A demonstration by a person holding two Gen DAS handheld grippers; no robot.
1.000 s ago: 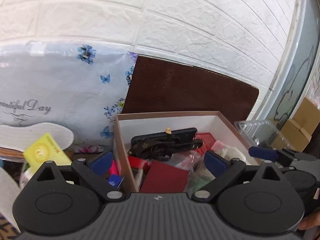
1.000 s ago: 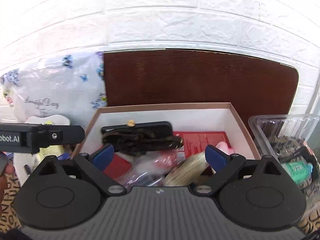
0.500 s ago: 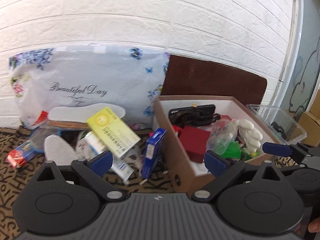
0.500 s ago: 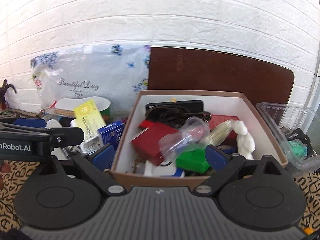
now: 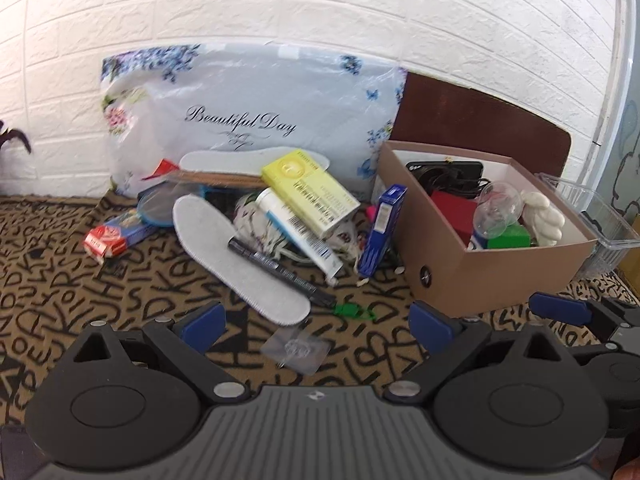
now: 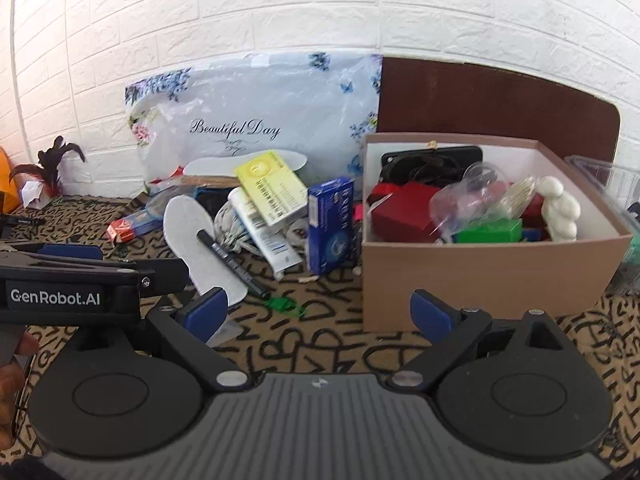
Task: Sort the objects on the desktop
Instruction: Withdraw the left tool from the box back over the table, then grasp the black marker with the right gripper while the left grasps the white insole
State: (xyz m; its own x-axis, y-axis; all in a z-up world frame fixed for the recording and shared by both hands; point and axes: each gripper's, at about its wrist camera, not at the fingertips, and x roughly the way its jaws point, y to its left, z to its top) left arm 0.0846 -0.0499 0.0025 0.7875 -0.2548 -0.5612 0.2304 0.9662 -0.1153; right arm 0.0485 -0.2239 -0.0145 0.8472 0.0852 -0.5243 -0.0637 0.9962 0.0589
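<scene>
Two hand-held grippers: left hand-held gripper [image 5: 316, 326] wide apart, empty | right hand-held gripper [image 6: 318, 314] likewise | box [image 6: 480, 280] full

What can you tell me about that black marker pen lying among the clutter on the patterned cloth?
The black marker pen is slim and looks like plastic, with pale printing along its barrel that is too blurred to read. Its cap seems to be on. It lies flat and slantwise across the white insole, one end beside the white tube, the other reaching the cloth close to a small green clip. Neither gripper touches it.
</scene>
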